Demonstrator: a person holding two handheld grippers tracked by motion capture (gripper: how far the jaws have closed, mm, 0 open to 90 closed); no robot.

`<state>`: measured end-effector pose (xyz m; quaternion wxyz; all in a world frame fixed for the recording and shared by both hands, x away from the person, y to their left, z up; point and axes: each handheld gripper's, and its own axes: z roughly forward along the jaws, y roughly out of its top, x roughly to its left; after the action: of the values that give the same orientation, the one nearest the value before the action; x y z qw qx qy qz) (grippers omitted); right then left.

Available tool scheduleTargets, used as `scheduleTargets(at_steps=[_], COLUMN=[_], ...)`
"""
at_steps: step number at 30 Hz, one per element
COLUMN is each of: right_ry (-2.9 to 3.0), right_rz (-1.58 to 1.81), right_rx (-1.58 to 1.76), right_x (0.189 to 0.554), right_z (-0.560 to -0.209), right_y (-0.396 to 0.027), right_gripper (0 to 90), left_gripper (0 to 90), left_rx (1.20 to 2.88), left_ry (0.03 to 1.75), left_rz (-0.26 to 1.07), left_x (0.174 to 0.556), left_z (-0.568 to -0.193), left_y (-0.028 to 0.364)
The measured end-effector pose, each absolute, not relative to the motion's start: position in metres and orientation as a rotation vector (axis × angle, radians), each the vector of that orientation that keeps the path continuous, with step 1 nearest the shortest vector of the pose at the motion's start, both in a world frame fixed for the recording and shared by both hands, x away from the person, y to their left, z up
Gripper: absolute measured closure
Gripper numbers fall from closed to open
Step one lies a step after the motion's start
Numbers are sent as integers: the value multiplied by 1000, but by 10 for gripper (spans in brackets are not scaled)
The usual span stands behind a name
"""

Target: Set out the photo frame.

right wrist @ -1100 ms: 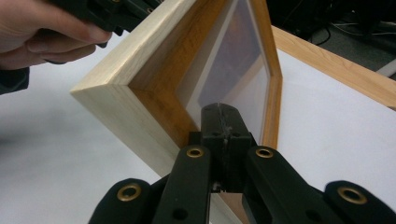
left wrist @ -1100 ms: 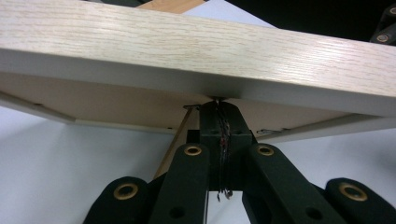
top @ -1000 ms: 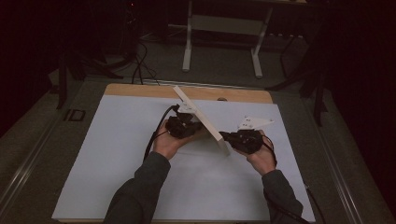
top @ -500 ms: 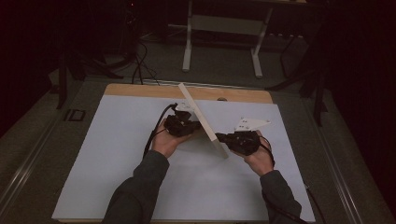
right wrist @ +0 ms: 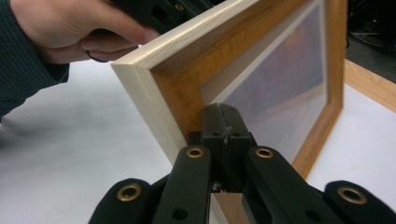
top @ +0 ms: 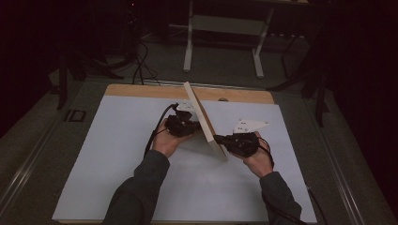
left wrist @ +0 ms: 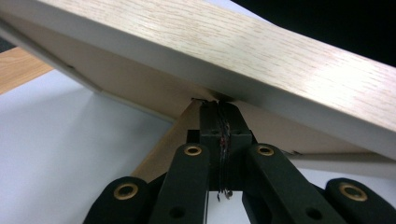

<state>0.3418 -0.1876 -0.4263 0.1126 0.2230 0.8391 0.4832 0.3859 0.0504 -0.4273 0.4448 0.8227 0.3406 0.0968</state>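
A light wooden picture frame (top: 204,118) stands on edge on the white sheet (top: 112,154), running from far left to near right. My left gripper (top: 199,130) is on its left side, jaws shut, tips touching the frame's back (left wrist: 140,79) just under the rim (left wrist: 261,60). My right gripper (top: 217,139) is at the frame's near end, jaws shut, tips (right wrist: 222,109) set against the inner front edge of the frame (right wrist: 182,88) beside the glass (right wrist: 280,88). In the right gripper view the other hand (right wrist: 70,28) shows behind the frame.
The white sheet covers a wooden tabletop whose bare strip (top: 141,91) shows along the far edge. Beyond the table are a white stand (top: 225,26) and floor cables (top: 141,61) in the dark. A small label (top: 77,115) lies left of the sheet.
The frame has tipped more upright and its far end has swung slightly right. Both hands have hardly shifted.
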Motion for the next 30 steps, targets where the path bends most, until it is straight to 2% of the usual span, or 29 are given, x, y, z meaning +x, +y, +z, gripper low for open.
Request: scheduleTargets(at_steps=[30], right_ry=[2493], right_rz=[1430], right_rx=[594], right_x=[341], right_z=[-423], right_y=[-166], right_gripper=[899], left_gripper=[900], left_rx=[1997], left_ry=[853], left_rz=[196], left_x=[384], left_z=[-436], left_y=[52])
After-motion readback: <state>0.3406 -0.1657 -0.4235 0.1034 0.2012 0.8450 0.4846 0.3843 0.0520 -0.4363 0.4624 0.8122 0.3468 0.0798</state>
